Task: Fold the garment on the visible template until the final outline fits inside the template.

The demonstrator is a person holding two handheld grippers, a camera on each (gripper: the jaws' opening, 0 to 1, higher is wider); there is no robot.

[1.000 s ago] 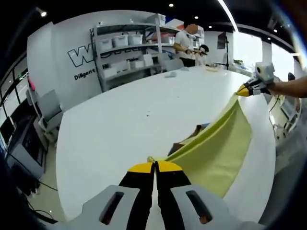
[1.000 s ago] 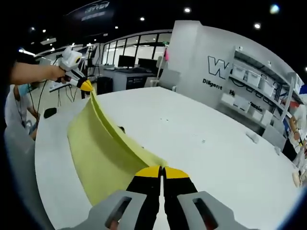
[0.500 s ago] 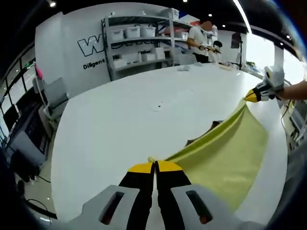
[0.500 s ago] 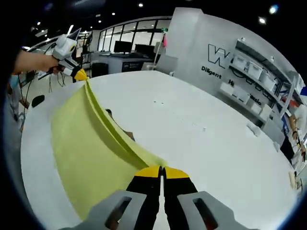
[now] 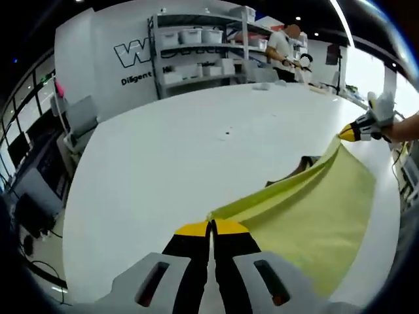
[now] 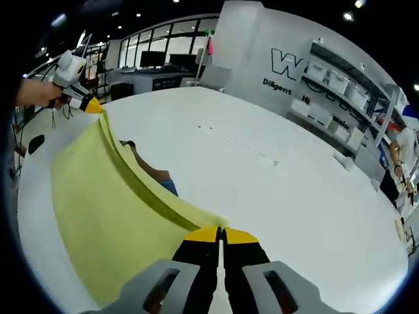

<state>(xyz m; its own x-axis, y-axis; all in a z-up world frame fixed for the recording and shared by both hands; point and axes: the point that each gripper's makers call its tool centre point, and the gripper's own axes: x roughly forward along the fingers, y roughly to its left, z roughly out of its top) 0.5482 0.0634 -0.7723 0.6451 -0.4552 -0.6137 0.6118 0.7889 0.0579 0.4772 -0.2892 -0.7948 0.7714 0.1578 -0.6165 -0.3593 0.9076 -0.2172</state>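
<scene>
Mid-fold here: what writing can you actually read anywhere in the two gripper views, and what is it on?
"W": big outlined letter on the white wall, cut off by the shelving.
"Diligent": small dark line under it on that wall; it reads this way only roughly, and the rest is hidden.
Bins on the shelving: any labels too small to read.
Yellow garment: no writing.

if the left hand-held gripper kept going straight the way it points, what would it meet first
Likely only the bare white table. The left hand-held gripper, shut on the yellow garment, points across open tabletop; the shelving lies far beyond, though depth is unclear.
</scene>
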